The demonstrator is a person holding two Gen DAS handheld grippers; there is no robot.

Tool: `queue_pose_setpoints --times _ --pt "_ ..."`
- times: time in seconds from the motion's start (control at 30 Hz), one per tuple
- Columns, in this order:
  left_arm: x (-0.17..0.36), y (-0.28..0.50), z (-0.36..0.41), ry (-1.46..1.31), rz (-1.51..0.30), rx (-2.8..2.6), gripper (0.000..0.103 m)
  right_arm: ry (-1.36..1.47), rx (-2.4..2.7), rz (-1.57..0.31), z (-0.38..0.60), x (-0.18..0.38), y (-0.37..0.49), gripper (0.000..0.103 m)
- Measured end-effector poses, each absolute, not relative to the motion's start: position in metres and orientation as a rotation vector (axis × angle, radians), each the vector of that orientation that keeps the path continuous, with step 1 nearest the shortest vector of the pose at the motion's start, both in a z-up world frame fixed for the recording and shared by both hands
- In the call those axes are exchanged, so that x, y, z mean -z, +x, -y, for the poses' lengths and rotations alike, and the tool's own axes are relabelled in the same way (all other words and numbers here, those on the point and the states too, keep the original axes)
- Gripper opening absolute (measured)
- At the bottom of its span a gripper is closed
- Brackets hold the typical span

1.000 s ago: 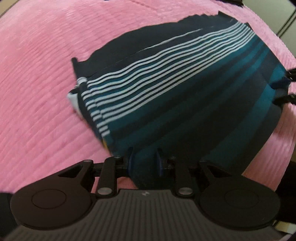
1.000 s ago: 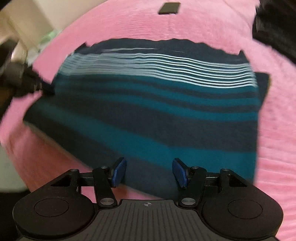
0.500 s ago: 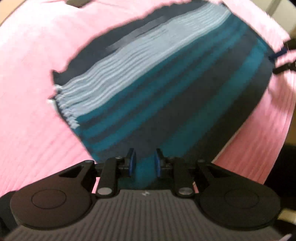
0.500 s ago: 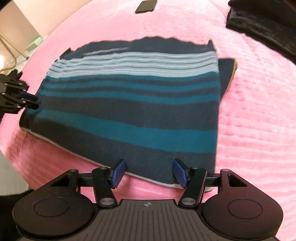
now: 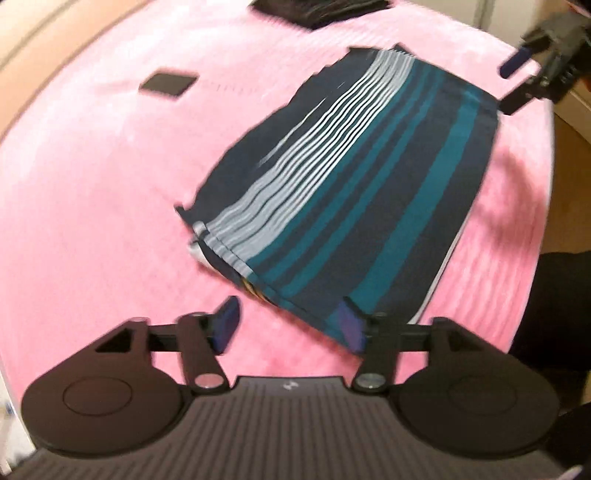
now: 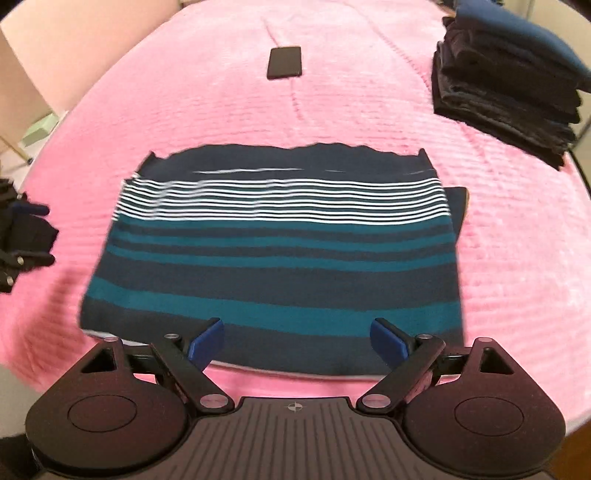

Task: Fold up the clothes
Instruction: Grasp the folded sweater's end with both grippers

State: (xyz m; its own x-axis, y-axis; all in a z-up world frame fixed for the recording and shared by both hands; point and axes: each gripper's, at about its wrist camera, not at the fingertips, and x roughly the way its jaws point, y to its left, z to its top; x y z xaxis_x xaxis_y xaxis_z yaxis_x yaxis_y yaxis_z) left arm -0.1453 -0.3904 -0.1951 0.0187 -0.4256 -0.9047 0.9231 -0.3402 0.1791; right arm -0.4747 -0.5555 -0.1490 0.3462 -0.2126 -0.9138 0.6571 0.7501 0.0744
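A folded striped garment (image 5: pixel 351 192) (image 6: pixel 280 251), navy with teal bands and thin white lines, lies flat on the pink bedspread (image 5: pixel 92 184) (image 6: pixel 517 258). My left gripper (image 5: pixel 288 325) is open just off the garment's near corner, with nothing between its blue pads. My right gripper (image 6: pixel 297 341) is open too, hovering over the garment's near hem without gripping it. Each gripper shows at the edge of the other's view: the right gripper (image 5: pixel 532 55) at top right, the left gripper (image 6: pixel 22 236) at far left.
A black phone (image 6: pixel 284 62) (image 5: pixel 168 84) lies on the bedspread beyond the garment. A stack of folded dark clothes (image 6: pixel 506 81) (image 5: pixel 321 11) sits at the bed's far right. The bed's edge runs just below both grippers.
My left gripper has let go of the garment's corner, opened and pulled back and up. My right gripper stayed open and drew back; the garment now rests flat.
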Motion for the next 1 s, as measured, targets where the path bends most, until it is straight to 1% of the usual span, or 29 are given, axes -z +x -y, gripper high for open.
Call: queue_pose_setpoints --times 0.03,0.1,0.2,0.27,0.4,0.47,0.6,0.63,0.67,0.73,0.77,0.8,0.83,0.87,0.9,1.0 --pt "0.194 -0.139 0.385 1.207 -0.544 1.620 0.071 0.470 0.611 -1.081 0.537 0.147 -0.466 0.089" --pt "0.195 -0.127 0.375 1.264 -0.418 1.704 0.075 0.444 0.626 -1.093 0.498 0.144 -0.449 0.089" --pt "0.191 -0.111 0.357 1.359 -0.183 1.792 0.082 0.407 0.606 -1.118 0.446 0.148 -0.418 0.089" --pt "0.190 -0.102 0.346 1.385 -0.015 1.850 0.092 0.385 0.580 -1.119 0.419 0.152 -0.401 0.089" --pt "0.220 -0.090 0.339 1.502 0.302 1.923 0.092 0.435 0.525 -1.101 0.384 0.176 -0.373 0.089" --pt "0.240 -0.086 0.341 1.566 0.452 1.942 0.092 0.404 0.485 -1.114 0.369 0.194 -0.358 0.088" --pt "0.270 -0.078 0.357 1.614 0.636 1.991 0.091 0.250 0.454 -1.149 0.346 0.225 -0.333 0.088" --pt "0.278 -0.076 0.361 1.626 0.683 2.002 0.089 0.221 0.455 -1.156 0.343 0.231 -0.329 0.088" --pt "0.285 -0.074 0.365 1.637 0.730 2.013 0.084 0.203 0.463 -1.158 0.341 0.236 -0.326 0.088" --pt "0.300 -0.070 0.373 1.657 0.826 2.032 0.079 0.179 0.490 -1.160 0.341 0.245 -0.321 0.088" --pt "0.307 -0.068 0.376 1.667 0.874 2.041 0.078 0.167 0.504 -1.164 0.341 0.249 -0.318 0.088" --pt "0.315 -0.066 0.380 1.676 0.923 2.049 0.078 0.154 0.518 -1.169 0.343 0.253 -0.316 0.085" --pt "0.322 -0.064 0.384 1.685 0.973 2.057 0.078 0.141 0.531 -1.175 0.344 0.258 -0.313 0.080" --pt "0.330 -0.062 0.388 1.693 1.023 2.064 0.078 0.129 0.545 -1.180 0.345 0.262 -0.311 0.069" --pt "0.337 -0.060 0.392 1.701 1.073 2.070 0.078 0.107 0.546 -1.188 0.344 0.267 -0.308 0.067" --pt "0.356 -0.056 0.401 1.713 1.205 2.089 0.076 0.026 0.525 -1.211 0.340 0.280 -0.300 0.067"
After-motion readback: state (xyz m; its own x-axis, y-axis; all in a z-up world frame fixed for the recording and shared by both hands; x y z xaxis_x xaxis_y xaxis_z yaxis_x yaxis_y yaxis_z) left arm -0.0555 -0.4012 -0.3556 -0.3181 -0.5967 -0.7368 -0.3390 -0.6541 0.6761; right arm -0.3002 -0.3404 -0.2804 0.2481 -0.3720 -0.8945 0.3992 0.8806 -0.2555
